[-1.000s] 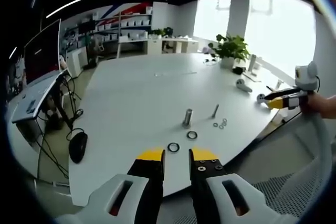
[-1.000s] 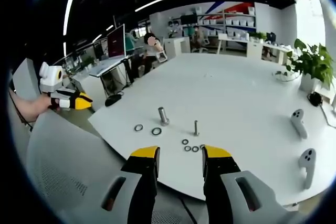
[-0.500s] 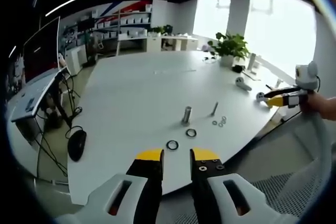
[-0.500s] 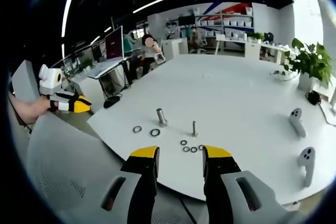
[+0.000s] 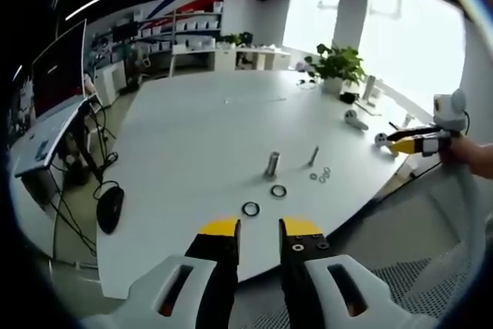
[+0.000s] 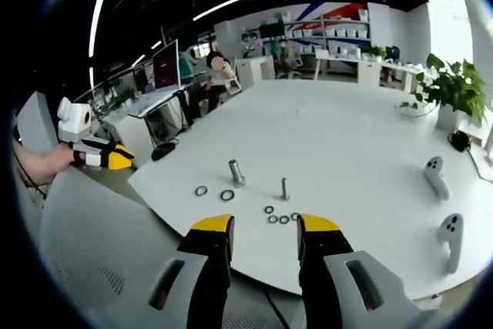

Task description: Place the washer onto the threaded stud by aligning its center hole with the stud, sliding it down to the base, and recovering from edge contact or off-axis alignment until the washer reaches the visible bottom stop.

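On the white table (image 5: 192,136) stand a thick stud (image 5: 272,165) and a thin threaded stud (image 5: 313,156). Two large dark washers (image 5: 250,208) (image 5: 278,190) lie in front of the thick stud, and small washers (image 5: 320,176) lie by the thin one. My left gripper (image 5: 259,229) hangs open and bare off the table's near edge. In the right gripper view the thick stud (image 6: 235,172), thin stud (image 6: 284,188), large washers (image 6: 227,195) and small washers (image 6: 283,219) lie just beyond my open, bare right gripper (image 6: 265,225).
A potted plant (image 6: 454,86) and two white controllers (image 6: 435,175) (image 6: 451,236) sit on the table's far side. A black mouse (image 5: 110,207) lies near the table's left edge. A mesh chair back (image 6: 100,252) is close by. A person sits at desks behind.
Both views have shifted slightly with the hands. The studs and washers have stayed in place, and both grippers stay open.
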Available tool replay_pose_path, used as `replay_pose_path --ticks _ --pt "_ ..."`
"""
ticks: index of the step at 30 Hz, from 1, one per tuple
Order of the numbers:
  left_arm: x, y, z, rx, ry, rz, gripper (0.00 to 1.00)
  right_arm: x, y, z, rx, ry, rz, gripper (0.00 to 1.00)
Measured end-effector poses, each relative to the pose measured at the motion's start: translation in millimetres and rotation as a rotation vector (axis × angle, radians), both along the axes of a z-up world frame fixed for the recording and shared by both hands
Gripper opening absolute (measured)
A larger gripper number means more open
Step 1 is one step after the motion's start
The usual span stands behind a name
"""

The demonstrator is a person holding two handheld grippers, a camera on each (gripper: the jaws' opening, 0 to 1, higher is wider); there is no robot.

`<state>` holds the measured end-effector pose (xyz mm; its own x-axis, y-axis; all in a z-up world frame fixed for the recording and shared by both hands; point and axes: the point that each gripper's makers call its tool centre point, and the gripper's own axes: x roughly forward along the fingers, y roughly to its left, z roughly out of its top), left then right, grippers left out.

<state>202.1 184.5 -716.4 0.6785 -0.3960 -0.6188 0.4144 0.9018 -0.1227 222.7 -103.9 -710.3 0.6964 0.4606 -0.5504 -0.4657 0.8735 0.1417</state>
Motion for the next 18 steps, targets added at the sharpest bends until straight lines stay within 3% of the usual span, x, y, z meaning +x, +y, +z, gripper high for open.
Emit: replay_pose_path --ticks 18 --pt "-3.8 -6.0 -3.6 -0.002 0.03 -0.045 0.19 0.0 0.0 -0.4 0.0 0.006 -0.005 0.35"
